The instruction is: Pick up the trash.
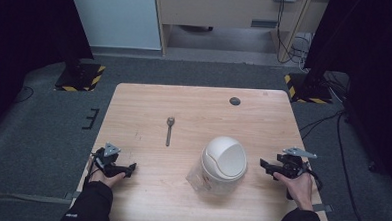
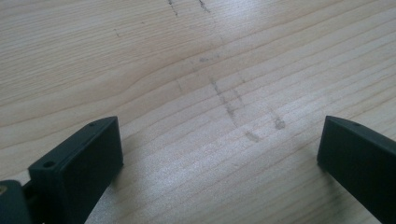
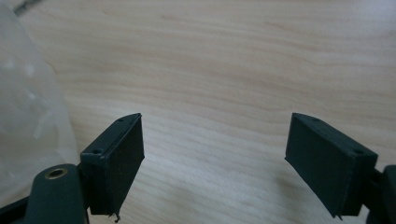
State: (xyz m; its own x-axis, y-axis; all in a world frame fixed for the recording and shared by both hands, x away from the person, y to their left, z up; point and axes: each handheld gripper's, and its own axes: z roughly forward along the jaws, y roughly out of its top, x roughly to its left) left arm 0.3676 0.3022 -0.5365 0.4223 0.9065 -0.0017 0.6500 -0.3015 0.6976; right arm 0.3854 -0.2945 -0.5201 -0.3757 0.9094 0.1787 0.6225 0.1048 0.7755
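I've got both tools gaping wide on nothing, left tool (image 1: 131,166) by the desk's (image 1: 194,98) near-left corner, right tool (image 1: 264,164) near its right edge just beside the white bin (image 1: 223,162); high view adds a spoon (image 1: 169,130) mid-desk, right gripper view catches the bin's translucent wall (image 3: 28,121).

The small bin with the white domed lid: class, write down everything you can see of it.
The small bin has a white, smooth, plastic-looking domed lid with a curved swing flap, set on a clear, see-through body that seems to carry a small label low on its front. It stands upright and closed on the wooden table, right of centre near the person's edge. Nothing grips it: the right claw sits open just beside it, apart. The right gripper view shows its frosted side.
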